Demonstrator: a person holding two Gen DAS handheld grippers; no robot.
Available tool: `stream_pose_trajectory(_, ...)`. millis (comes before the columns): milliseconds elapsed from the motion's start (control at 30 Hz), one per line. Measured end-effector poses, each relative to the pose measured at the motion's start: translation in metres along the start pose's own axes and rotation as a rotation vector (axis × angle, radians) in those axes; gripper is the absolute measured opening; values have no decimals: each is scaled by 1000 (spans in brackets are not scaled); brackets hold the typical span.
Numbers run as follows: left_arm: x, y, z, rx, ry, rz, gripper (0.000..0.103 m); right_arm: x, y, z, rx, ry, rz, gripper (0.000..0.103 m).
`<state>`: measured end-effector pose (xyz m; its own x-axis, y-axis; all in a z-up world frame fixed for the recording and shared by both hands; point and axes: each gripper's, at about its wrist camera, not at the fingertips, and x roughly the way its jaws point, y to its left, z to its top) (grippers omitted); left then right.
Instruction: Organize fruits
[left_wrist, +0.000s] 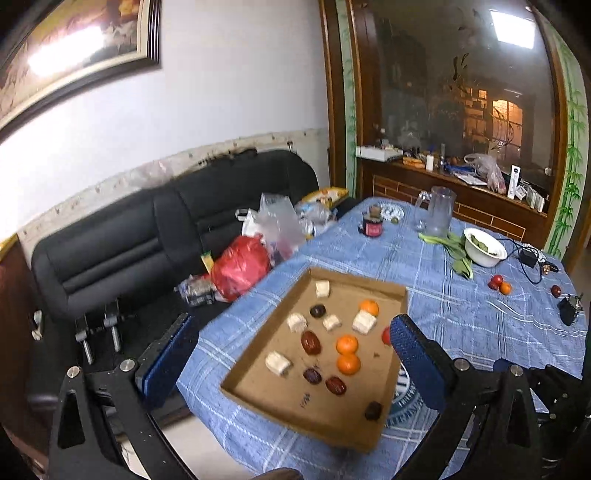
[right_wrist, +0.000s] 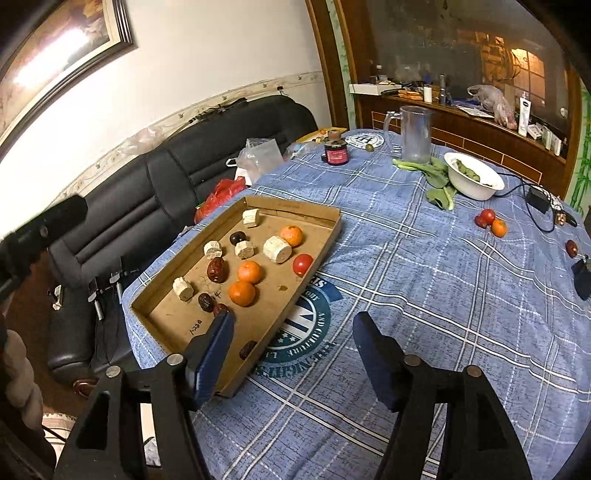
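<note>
Fruit sits mostly in the cardboard tray (right_wrist: 325, 236) on the blue checked tablecloth (right_wrist: 424, 295): three oranges (right_wrist: 242, 293), a red tomato (right_wrist: 303, 264), dark dates (right_wrist: 217, 269) and pale cut chunks (right_wrist: 277, 249). Your left gripper (left_wrist: 295, 354) hangs over the tray with jaws spread wide, nothing between them. Your right gripper (right_wrist: 293, 341) is parted too and empty, above the tray's near edge. Well apart, near the white bowl (right_wrist: 474, 181), lie a loose tomato (right_wrist: 487, 216) and orange (right_wrist: 499, 227).
</note>
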<state>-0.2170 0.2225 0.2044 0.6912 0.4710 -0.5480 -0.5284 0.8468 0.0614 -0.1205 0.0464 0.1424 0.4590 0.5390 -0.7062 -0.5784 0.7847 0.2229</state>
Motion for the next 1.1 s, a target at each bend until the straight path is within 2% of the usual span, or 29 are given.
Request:
stream_pose_trajectory(633, 10, 9, -36, 1, 161, -10, 103, 2, 22, -14, -56, 42, -2, 78)
stream_pose_trajectory(1100, 19, 15, -44, 6, 216, -54, 103, 4, 29, -19, -55, 55, -39, 79)
